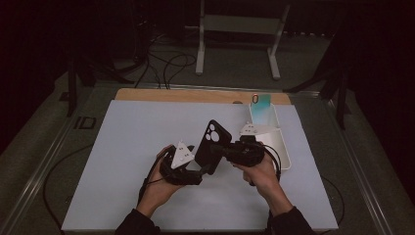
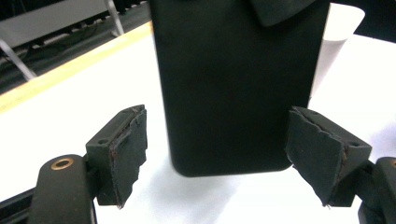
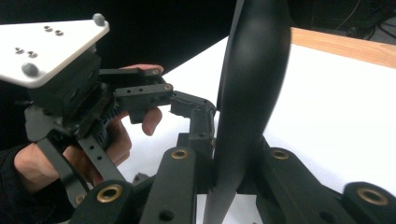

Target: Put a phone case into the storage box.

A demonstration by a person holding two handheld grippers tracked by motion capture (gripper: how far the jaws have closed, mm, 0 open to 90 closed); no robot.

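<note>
A black phone (image 1: 211, 143) stands nearly upright above the middle of the white mat, camera end up. My right gripper (image 1: 220, 151) is shut on its right edge. In the right gripper view the phone (image 3: 247, 88) is seen edge-on, pinched between the jaws of my right gripper (image 3: 229, 172). My left gripper (image 1: 199, 169) is open at the phone's lower end. In the left gripper view the phone's back (image 2: 233, 70) hangs between the spread pads (image 2: 123, 149), with a gap on each side. The left gripper's grey plate (image 3: 46, 46) shows beyond the phone.
A white bin (image 1: 280, 142) stands on the mat (image 1: 132, 147) just right of my right hand. A teal case (image 1: 262, 102) leans at the bin's far end. A wooden strip (image 1: 186, 95) runs along the table's back edge, with cables and a white frame (image 1: 240, 24) behind it.
</note>
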